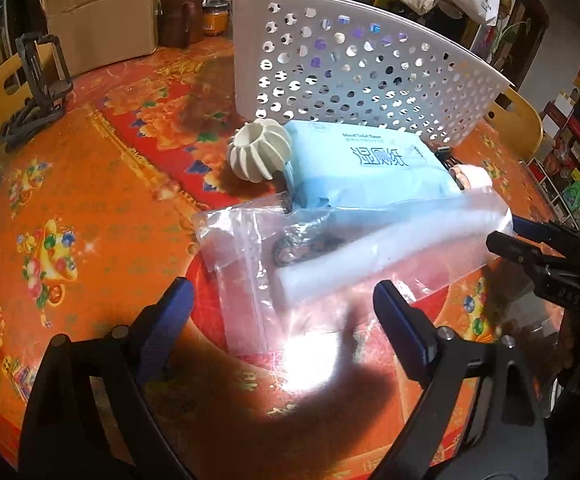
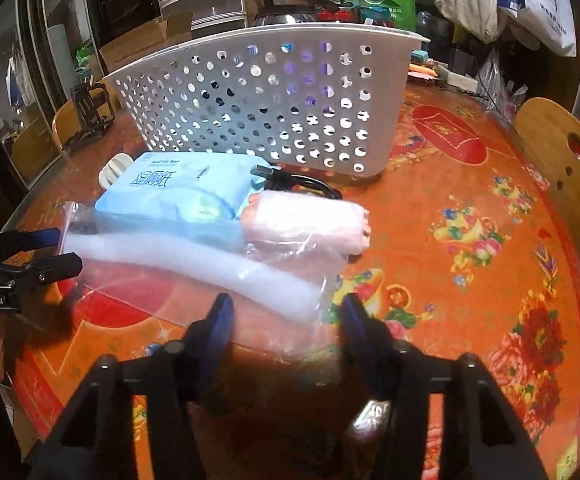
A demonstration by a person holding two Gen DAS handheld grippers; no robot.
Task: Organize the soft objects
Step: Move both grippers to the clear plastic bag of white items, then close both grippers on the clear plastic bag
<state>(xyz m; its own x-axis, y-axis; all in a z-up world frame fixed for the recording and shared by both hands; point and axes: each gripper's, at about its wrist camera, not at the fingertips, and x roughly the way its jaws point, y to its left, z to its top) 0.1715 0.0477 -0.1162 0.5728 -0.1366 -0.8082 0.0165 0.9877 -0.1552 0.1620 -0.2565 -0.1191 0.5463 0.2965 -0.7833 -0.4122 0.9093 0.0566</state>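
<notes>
- Right gripper (image 2: 285, 316) gapes over a clear plastic bag (image 2: 193, 268).
- Blue wipes pack (image 2: 177, 196) lies beyond.
- White perforated basket (image 2: 265, 100) stands far.
- Left gripper (image 2: 49, 248) enters left.

Ahead of the fingers, half hidden behind the pale-blue soft pack of wet wipes (image 2: 169, 200): the cream ribbed ball-shaped object (image 2: 114, 171) in the right wrist view. Tucked behind that same pack, mostly out of sight: the black cable with USB plug (image 2: 290, 180). Blurred inside the clear plastic zip bag (image 1: 330, 256), just beyond the left fingers: a dark round thing, not identifiable. Washed out by glare between the left fingers: the orange floral tabletop (image 1: 310, 360). Contents of the white perforated plastic basket (image 1: 362, 76): impossible to tell through the holes.
</notes>
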